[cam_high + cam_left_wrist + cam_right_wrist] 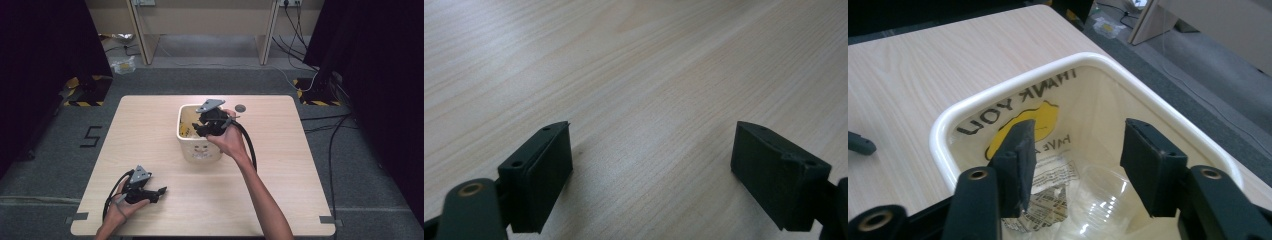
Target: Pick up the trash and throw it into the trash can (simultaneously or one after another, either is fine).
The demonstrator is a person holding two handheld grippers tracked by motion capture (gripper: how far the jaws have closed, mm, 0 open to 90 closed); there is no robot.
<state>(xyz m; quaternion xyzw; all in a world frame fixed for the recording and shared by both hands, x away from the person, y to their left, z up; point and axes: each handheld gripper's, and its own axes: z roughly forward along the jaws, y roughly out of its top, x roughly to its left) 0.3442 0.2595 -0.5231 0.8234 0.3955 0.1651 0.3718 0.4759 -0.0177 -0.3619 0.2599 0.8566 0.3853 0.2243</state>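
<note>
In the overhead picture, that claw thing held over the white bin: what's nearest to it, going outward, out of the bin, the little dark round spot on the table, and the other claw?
From the right gripper:
1. White bin, directly beneath it at mid-table.
2. Dark round spot, just beyond the bin, toward the table's far edge.
3. Left gripper, far off at the near left edge, resting on the table.

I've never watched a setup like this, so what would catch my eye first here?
Most likely the white bin mid-table, lined with a "THANK YOU" bag and holding a clear plastic cup. The right tongs hang open just above its mouth, with nothing between them. The left tongs rest open over bare wood near the table's front edge.
</note>
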